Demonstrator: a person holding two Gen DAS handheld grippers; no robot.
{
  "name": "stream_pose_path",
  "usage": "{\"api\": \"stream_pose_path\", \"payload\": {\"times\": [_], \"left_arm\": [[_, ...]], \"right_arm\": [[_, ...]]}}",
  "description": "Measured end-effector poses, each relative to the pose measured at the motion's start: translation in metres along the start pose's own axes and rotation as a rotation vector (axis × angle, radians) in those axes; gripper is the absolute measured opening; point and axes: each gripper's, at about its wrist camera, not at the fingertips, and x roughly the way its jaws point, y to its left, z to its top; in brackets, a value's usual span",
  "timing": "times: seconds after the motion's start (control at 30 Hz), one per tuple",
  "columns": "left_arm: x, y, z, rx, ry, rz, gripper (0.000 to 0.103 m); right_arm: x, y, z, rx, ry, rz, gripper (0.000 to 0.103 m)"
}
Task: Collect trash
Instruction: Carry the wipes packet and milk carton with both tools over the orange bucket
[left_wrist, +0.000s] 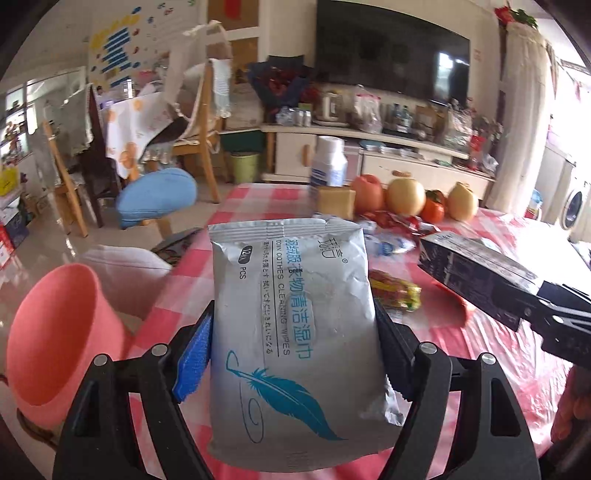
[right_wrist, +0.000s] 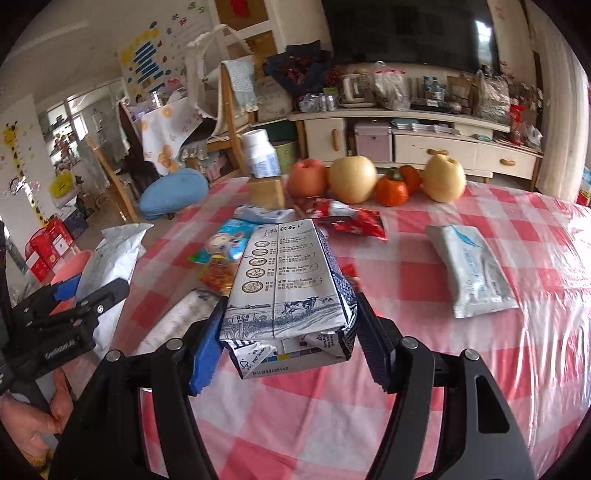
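My left gripper (left_wrist: 293, 325) is shut on a silver wipes packet (left_wrist: 295, 266) with a blue feather print, held upright above the red-checked table's left edge. A pink bin (left_wrist: 55, 332) stands below and to the left of it. In the right wrist view the same gripper (right_wrist: 92, 291) and its packet (right_wrist: 110, 254) hang over the bin (right_wrist: 70, 269). My right gripper (right_wrist: 291, 306) is shut on a flattened blue-and-white milk carton (right_wrist: 284, 266) above the table. In the left wrist view that carton (left_wrist: 476, 273) looks dark, with the right gripper (left_wrist: 561, 314) at the right edge.
On the table (right_wrist: 406, 387) lie a second wipes packet (right_wrist: 472, 269), a red wrapper (right_wrist: 351, 218), a blue snack packet (right_wrist: 229, 240) and a yellow-red wrapper (left_wrist: 395, 291). Fruit (right_wrist: 352, 179) and a bottle on a box (right_wrist: 260, 155) line the far edge. Chairs stand beyond.
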Motion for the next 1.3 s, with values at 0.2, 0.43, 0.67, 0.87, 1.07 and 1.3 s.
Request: {"api": "stream_pose_path", "payload": {"times": [0.2,0.43,0.67,0.87,1.07,1.3], "left_arm": [[0.000,0.052,0.003,-0.075,-0.015,0.108,0.078],[-0.002,0.124,0.001,-0.187,-0.018,0.257,0.078],[0.000,0.191,-0.009,-0.293,0.013,0.384,0.078],[0.006,0.230,-0.017,-0.373,0.056,0.425,0.078],[0.006,0.257,-0.029,-0.445,0.089,0.435,0.078],[0.012,0.267,-0.034,-0.475,0.113,0.433,0.078]], "right_arm": [[0.012,0.051,0.013,-0.072,0.007,0.063,0.066],[0.028,0.123,0.028,-0.183,0.015,0.155,0.067],[0.046,0.198,0.036,-0.311,0.042,0.247,0.067],[0.064,0.259,0.038,-0.404,0.065,0.300,0.067],[0.082,0.308,0.037,-0.477,0.067,0.319,0.066],[0.082,0.326,0.047,-0.466,0.004,0.340,0.064]]}}
